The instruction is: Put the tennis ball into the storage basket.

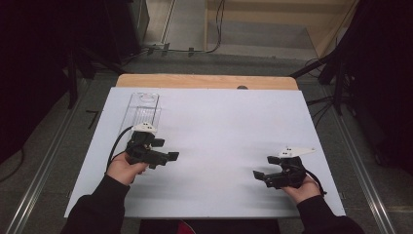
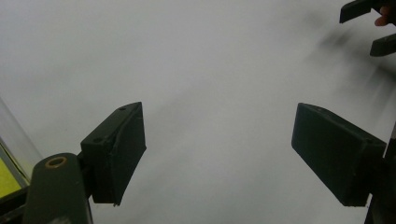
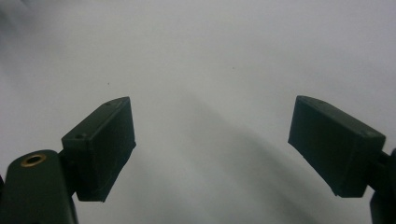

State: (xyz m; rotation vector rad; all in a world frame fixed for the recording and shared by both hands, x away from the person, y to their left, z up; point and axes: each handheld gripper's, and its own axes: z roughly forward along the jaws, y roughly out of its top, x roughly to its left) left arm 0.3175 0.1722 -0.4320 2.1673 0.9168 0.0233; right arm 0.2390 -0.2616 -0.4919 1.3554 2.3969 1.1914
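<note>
Room: dim studio, dark drapes both sides, cables on the floor, steps at the back.
Surface: white counter (image 1: 219,146) with a wooden strip along the far edge.

High view
- Clear tray: long transparent tray (image 1: 141,111) at far left of the counter, lying flat, looks empty as far as can be told.
- Left gripper: left gripper (image 1: 171,156) held in the left hand (image 1: 124,168), just in front of the tray's near end, apart from it, fingers pointing toward centre.
- Right gripper: right gripper (image 1: 258,174) held in the right hand (image 1: 304,189) near the front right, well apart from the tray, fingers pointing left.
- Step in hand: judged as the approach; left gripper is nearest the tray, nothing gripped.
- How to do it well: turn the left gripper toward the tray, come in low and square to one wall, close on the rim, not the flat base; clear plastic likely slips, so squeeze slowly.

Left gripper view
- Fingers: black fingers (image 2: 116,154) wide apart, holding nothing, bare counter between them.
- Tray: clear edge (image 2: 14,135) at far left, outside the fingers, not touching.
- Other gripper: far off, top right corner.

Right gripper view
- Fingers: black fingers (image 3: 100,149) wide apart, empty, hovering over blank counter.
</note>
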